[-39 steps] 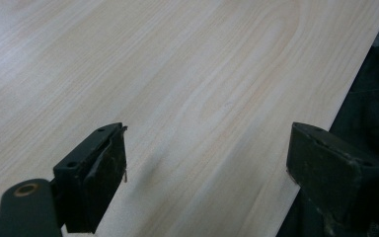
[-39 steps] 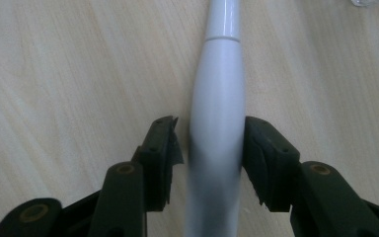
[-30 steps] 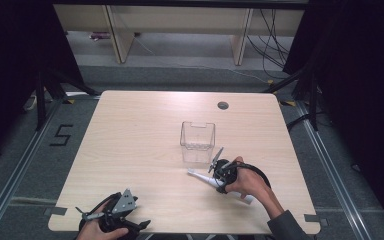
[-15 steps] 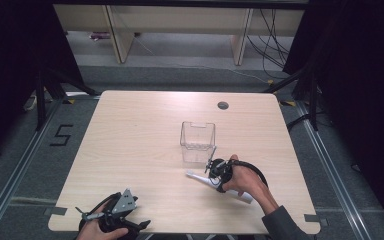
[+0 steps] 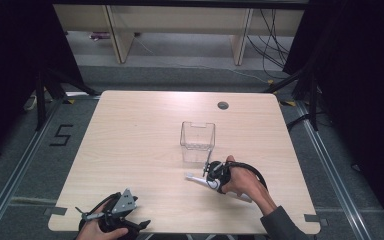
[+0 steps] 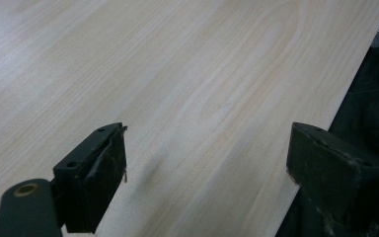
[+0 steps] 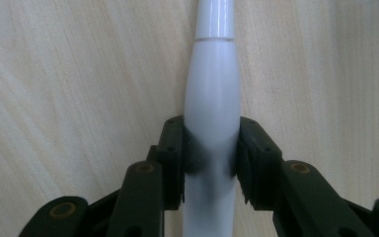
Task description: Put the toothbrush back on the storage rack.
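**White handle clamped at the table's near right**

The right gripper [image 7: 211,148] has its two black jaws pressed against either side of a white toothbrush-like tool [image 7: 212,98], smooth, glossy plastic, swelling at the held part and narrowing past a seam into a slimmer neck. In the high view the tool [image 5: 196,178] lies low across the pale wooden table [image 5: 140,135], just in front of a clear plastic box [image 5: 197,141]. The left gripper [image 6: 207,163], jaws wide apart around nothing, hovers at the table's near left edge.
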`<state>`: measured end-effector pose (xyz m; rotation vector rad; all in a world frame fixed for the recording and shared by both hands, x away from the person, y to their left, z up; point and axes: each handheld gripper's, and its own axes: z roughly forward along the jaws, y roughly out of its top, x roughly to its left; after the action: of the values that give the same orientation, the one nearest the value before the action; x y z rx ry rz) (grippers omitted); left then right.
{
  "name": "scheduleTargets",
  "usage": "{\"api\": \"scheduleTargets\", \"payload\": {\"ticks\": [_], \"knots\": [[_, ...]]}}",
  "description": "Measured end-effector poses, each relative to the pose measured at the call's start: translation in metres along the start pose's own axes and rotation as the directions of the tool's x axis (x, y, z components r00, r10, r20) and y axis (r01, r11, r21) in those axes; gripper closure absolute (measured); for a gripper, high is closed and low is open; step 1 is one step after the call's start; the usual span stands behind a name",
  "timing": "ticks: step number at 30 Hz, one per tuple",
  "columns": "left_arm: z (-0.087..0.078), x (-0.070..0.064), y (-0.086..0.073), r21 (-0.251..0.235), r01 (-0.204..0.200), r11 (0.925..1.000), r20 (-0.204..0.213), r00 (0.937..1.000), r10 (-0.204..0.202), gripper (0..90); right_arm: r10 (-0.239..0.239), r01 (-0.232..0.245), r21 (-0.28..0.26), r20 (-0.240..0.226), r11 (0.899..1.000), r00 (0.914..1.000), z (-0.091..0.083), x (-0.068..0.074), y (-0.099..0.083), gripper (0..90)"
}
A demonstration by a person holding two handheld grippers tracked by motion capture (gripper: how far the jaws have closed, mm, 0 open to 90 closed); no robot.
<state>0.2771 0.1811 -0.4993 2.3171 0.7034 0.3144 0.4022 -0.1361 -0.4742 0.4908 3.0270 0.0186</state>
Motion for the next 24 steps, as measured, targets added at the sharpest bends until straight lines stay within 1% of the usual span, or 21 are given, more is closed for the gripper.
{"api": "scheduleTargets", "payload": {"ticks": [1,2,3,5,6,7,8,9,11,12,13,14,15,16,17,18,19,20,21,22,24], "knots": [[0.0,0.0,0.0,0.0,0.0,1.0,0.0,1.0,0.0,14.8,-0.014,0.014,-0.006,-0.005,1.0,0.9999,0.001,-0.001,0.0,66.6],[0.0,0.0,0.0,-0.001,-0.001,1.0,0.0,1.0,0.001,14.8,-0.017,0.017,-0.003,0.003,1.0,0.9999,0.0,0.0,0.001,66.6],[0.0,0.0,0.0,-0.003,0.001,1.0,0.0,1.0,-0.001,14.8,0.007,-0.007,0.002,-0.003,1.0,1.0,0.0,0.001,0.0,66.6],[0.0,0.0,0.0,-0.003,0.002,1.0,-0.001,1.0,-0.002,14.8,0.007,-0.007,-0.001,0.006,1.0,1.0,-0.001,0.001,0.0,66.7],[0.0,0.0,0.0,-0.002,0.001,1.0,-0.001,1.0,-0.001,14.8,-0.001,0.001,-0.005,0.012,1.0,0.9999,-0.002,0.001,0.0,66.7],[0.0,0.0,0.0,-0.003,0.002,1.0,0.0,1.0,-0.002,14.8,0.006,-0.006,-0.011,0.005,1.0,1.0,-0.002,0.001,-0.001,66.7],[-0.001,0.0,0.0,0.003,0.0,1.0,-0.001,1.0,0.0,14.8,-0.005,0.006,-0.015,0.014,1.0,0.9999,-0.003,0.0,-0.001,66.7],[-0.001,0.0,0.0,0.004,-0.001,1.0,0.0,1.0,0.001,14.8,-0.01,0.01,-0.021,0.014,1.0,0.9999,-0.003,-0.001,-0.002,66.7],[0.0,0.0,0.0,-0.003,0.001,1.0,0.0,1.0,-0.001,14.8,0.014,-0.014,-0.034,0.009,0.999,0.9999,-0.006,0.0,-0.003,66.7],[0.0,0.0,0.0,-0.003,0.001,1.0,0.0,1.0,-0.001,14.8,0.003,-0.002,-0.041,0.016,0.999,0.9999,-0.007,-0.001,-0.004,66.7],[0.0,0.0,0.0,-0.003,0.001,1.0,0.0,1.0,-0.001,14.8,0.002,-0.001,-0.041,0.021,0.999,0.9998,-0.008,-0.003,-0.005,66.7],[-0.001,0.0,0.0,-0.004,0.001,1.0,0.0,1.0,-0.001,14.8,0.0,0.001,-0.048,0.022,0.999,0.9998,-0.009,-0.003,-0.006,66.7],[-0.001,0.0,0.0,-0.004,0.001,1.0,0.0,1.0,-0.001,14.8,-0.003,0.005,-0.064,0.034,0.998,0.9994,-0.011,-0.004,-0.008,66.7],[0.0,0.0,0.0,-0.004,0.001,1.0,0.001,1.0,-0.001,14.8,0.016,-0.013,-0.074,0.041,0.997,0.999,-0.013,-0.003,-0.009,66.8],[0.0,0.0,0.0,-0.004,0.002,1.0,0.0,1.0,-0.002,14.8,0.009,-0.006,-0.074,0.041,0.997,0.9991,-0.014,-0.004,-0.011,66.7],[0.0,0.0,0.0,-0.002,0.001,1.0,0.0,1.0,-0.001,14.8,0.013,-0.01,-0.089,0.035,0.996,0.9993,-0.016,-0.004,-0.012,66.7],[0.0,0.0,0.0,-0.003,0.001,1.0,0.0,1.0,-0.001,14.8,0.008,-0.004,-0.107,0.044,0.994,0.999,-0.017,-0.006,-0.014,66.7],[0.0,0.0,0.0,-0.003,0.0,1.0,0.001,1.0,0.0,14.8,0.007,-0.002,-0.115,0.041,0.993,0.9991,-0.017,-0.007,-0.015,66.8],[0.0,0.0,0.0,-0.003,-0.001,1.0,0.003,1.0,0.001,14.8,0.042,-0.037,-0.119,0.045,0.992,0.9981,-0.02,-0.005,-0.016,66.7],[0.0,0.0,0.0,-0.002,0.0,1.0,0.002,1.0,0.0,14.8,0.04,-0.034,-0.138,0.037,0.99,0.9985,-0.022,-0.006,-0.019,66.8],[0.0,0.0,0.0,-0.002,0.002,1.0,-0.002,1.0,-0.002,14.8,0.064,-0.057,-0.166,0.037,0.984,0.9973,-0.027,-0.006,-0.022,66.7]]}}
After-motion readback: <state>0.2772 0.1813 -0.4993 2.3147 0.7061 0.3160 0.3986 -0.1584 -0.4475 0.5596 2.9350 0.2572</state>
